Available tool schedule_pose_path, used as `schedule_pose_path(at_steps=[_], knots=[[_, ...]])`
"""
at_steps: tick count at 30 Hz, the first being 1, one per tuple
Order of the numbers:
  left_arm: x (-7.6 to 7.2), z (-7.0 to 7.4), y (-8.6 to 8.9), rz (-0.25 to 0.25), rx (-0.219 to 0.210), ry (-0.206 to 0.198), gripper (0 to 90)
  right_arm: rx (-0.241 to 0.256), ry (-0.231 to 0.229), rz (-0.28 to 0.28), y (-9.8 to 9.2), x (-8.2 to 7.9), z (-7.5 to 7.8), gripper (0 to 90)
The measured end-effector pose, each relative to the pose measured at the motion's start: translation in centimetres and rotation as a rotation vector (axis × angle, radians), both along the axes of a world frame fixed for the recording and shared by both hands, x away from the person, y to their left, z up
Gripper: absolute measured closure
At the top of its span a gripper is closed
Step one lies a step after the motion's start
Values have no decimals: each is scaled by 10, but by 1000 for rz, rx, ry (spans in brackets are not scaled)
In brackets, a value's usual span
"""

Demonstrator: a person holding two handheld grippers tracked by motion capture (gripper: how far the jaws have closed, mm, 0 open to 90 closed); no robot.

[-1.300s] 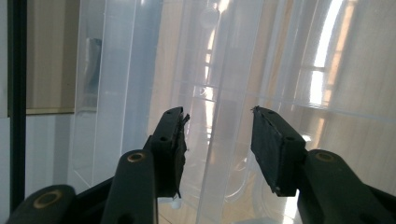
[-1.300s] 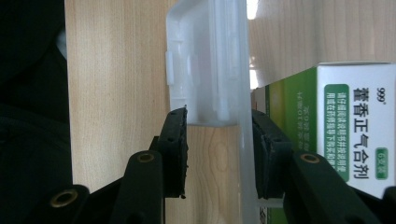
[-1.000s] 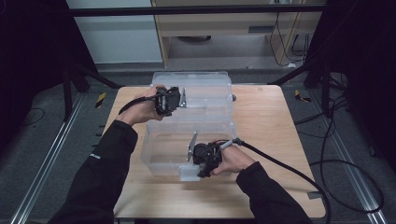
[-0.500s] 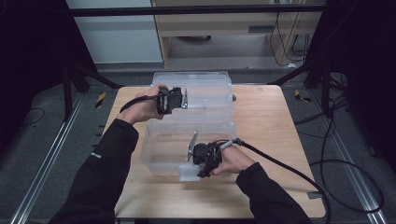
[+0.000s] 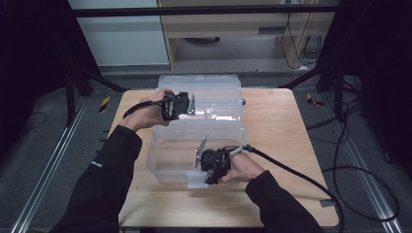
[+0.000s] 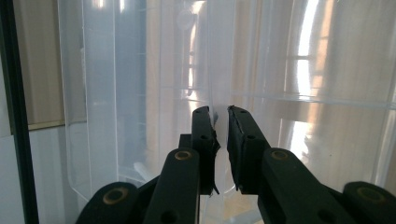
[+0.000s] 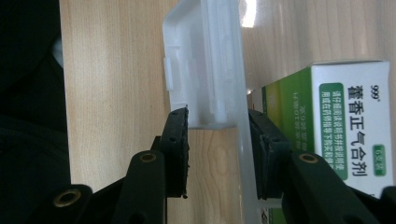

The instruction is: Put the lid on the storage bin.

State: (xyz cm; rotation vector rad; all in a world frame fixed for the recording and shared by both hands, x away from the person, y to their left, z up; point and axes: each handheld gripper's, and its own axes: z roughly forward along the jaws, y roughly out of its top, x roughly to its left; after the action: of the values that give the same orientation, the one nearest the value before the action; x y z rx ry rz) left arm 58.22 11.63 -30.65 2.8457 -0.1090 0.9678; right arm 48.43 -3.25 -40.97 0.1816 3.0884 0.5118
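On the wooden table (image 5: 282, 126), seen from the high view, sits a clear plastic box (image 5: 194, 155) with its clear lid (image 5: 209, 97) swung up and back toward the far edge. The left gripper (image 5: 191, 104) reaches in from the left and meets the lid's edge, seemingly to keep it propped open. The right gripper (image 5: 200, 162) comes in at the near front wall of the box, beside a white latch (image 5: 196, 180); that grip looks meant to steady the box so it doesn't slide while the lid is held.

Over to the left gripper view: the two black jaws of the left gripper (image 6: 222, 122) stand almost together, with a thin clear wall of the lid (image 6: 140, 93) pinched between them. The narrow gap suits such a thin sheet.

Now the right gripper view: the right gripper (image 7: 218, 119) has its jaws set wider, straddling the white latch (image 7: 205, 60) and the box wall (image 7: 247, 186), one jaw outside over the table (image 7: 112, 70), the other inside. Just past the inner jaw, a green and white medicine carton (image 7: 345, 126) lies inside the box, close against the wall. That carton is probably why the box is kept open.
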Motion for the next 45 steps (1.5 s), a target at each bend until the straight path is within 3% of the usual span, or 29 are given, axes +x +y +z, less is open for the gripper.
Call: schedule_pose_path(at_steps=[22,45], knots=[[-38,9,4,-4,-6,-27,826,11,-18,-2,0,-2,-1,630],[-70,4,8,-14,-32,-67,831,17,-10,-16,-1,-2,-1,629]])
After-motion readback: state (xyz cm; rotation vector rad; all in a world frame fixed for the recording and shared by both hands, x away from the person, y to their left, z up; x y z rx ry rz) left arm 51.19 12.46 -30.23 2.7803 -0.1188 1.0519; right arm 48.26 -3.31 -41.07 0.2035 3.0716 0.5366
